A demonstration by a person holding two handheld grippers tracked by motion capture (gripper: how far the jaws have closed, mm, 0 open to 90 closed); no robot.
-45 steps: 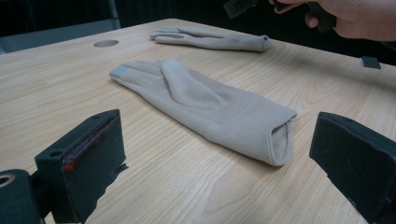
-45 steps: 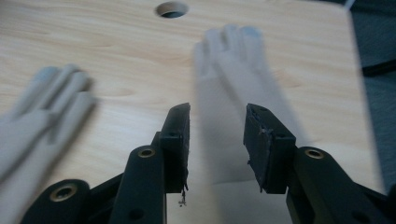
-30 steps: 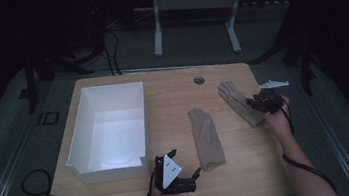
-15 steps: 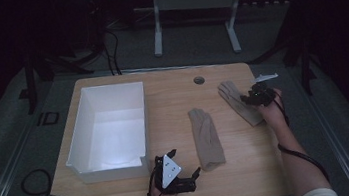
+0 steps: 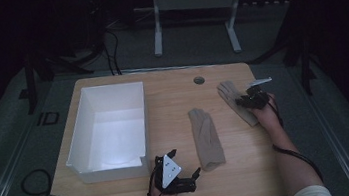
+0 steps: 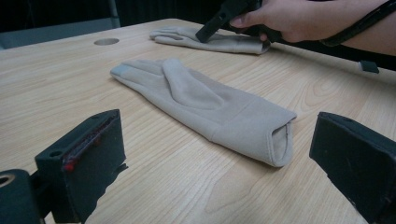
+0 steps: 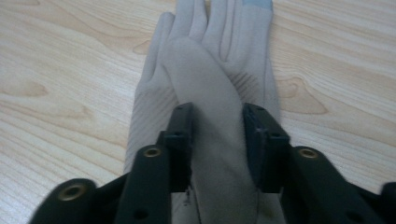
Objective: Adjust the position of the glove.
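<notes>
Two beige gloves lie flat on the wooden table [image 5: 167,96]. The near glove [image 5: 206,137] [image 6: 210,105] lies with its cuff toward my left gripper [image 5: 196,180] [image 6: 219,140], which rests low at the front edge, open, its jaws wide apart either side of the cuff without touching it. The far glove [image 5: 230,95] [image 6: 182,35] [image 7: 233,46] lies at the right rear. My right gripper [image 5: 244,102] [image 6: 205,35] [image 7: 217,116] is down on it; its jaws have just been closing and now pinch a raised fold of the palm between them.
A white open box [image 5: 79,140] stands on the left half of the table. A round cable hole [image 5: 199,80] sits near the back edge. Bare wood lies between the box and the gloves. The room around is dark.
The right hand has shifted left and down onto the far glove, and its jaws have drawn in on the fabric. The left gripper and near glove have not moved.
</notes>
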